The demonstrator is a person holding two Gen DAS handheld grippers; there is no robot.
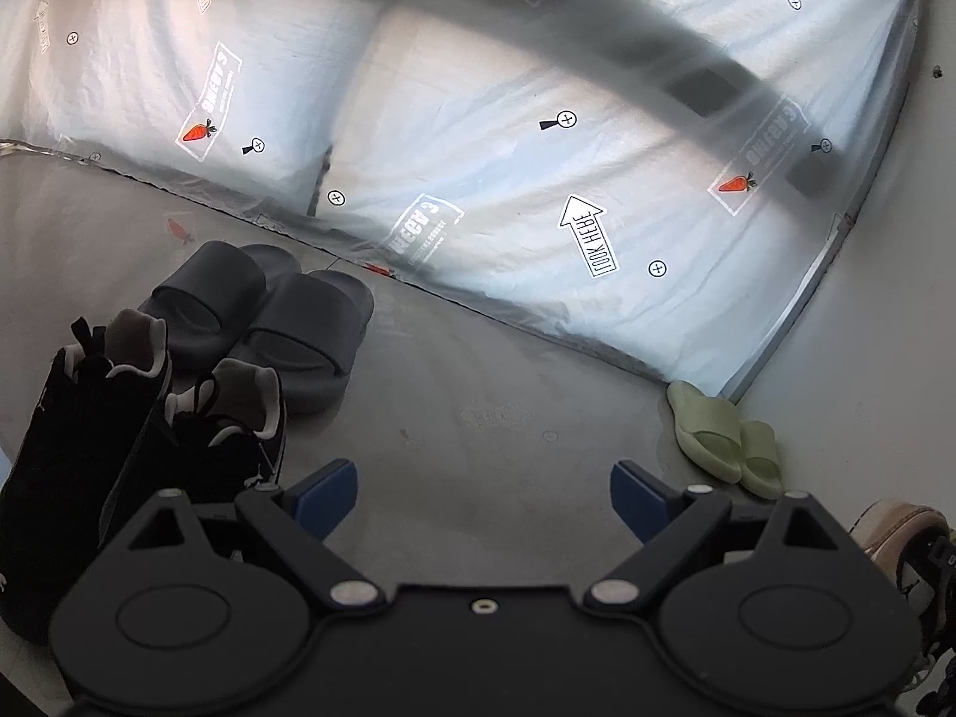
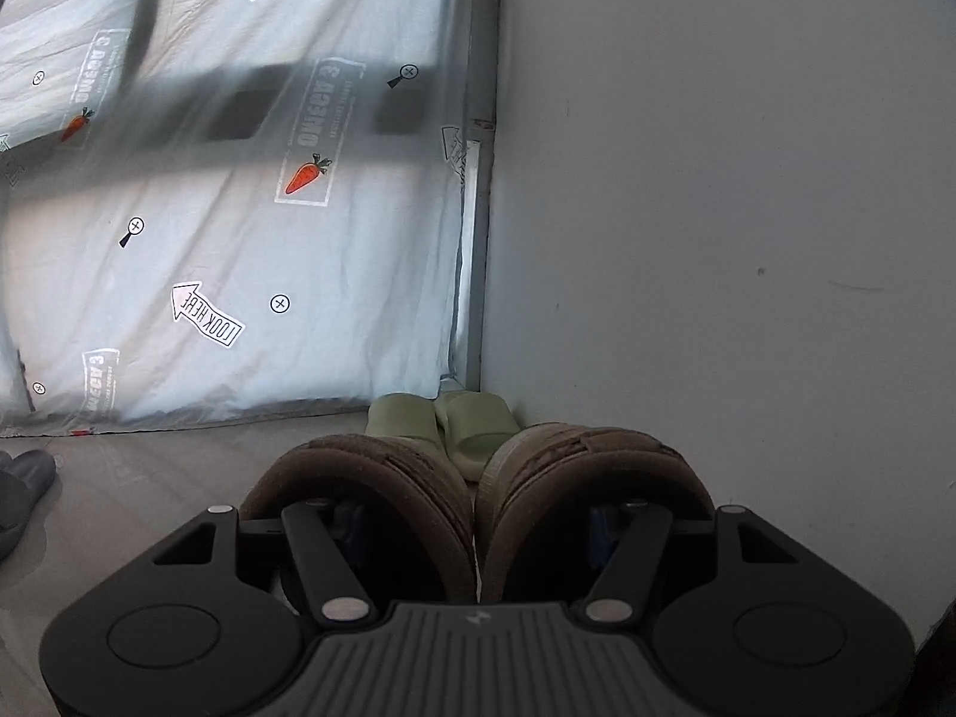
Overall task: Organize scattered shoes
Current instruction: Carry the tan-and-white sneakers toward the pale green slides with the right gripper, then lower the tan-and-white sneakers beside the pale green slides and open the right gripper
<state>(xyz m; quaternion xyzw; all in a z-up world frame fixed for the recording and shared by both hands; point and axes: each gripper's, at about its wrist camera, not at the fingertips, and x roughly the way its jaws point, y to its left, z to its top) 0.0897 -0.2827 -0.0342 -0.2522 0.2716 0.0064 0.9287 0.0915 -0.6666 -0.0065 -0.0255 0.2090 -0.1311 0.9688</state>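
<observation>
Right gripper (image 2: 475, 529) sits closest to its camera, one finger down inside each of two brown shoes (image 2: 418, 496), pinching their adjoining inner walls together. Both are gripped as a pair, heels toward the camera and toes pointing away at the corner where the white wall (image 2: 717, 179) meets the printed plastic sheet (image 2: 239, 251). Long axes run roughly parallel, straight away from the lens. Blue pads are mostly hidden inside the shoe openings.

Just beyond the brown toes, a pair of pale green slides (image 2: 454, 418) sits tight in that corner, side by side.

Left wrist view gives what the right cannot: left gripper (image 1: 484, 502) is spread wide with nothing between its blue pads (image 1: 328, 496), over bare grey floor (image 1: 478, 388). At its left, two black sneakers (image 1: 149, 436) stand side by side, heels up toward the sheet, toes toward the camera. Behind them are two dark grey slides (image 1: 269, 310), also paired, long axes running diagonally, toes toward the sheet edge. From here the green slides (image 1: 726, 439) appear at right against the wall, pointing down-right along it. A tan-and-black sneaker (image 1: 908, 544) is cut off at the right edge.

Right view catches only a sliver of one grey slide (image 2: 24, 490) at its left edge.
</observation>
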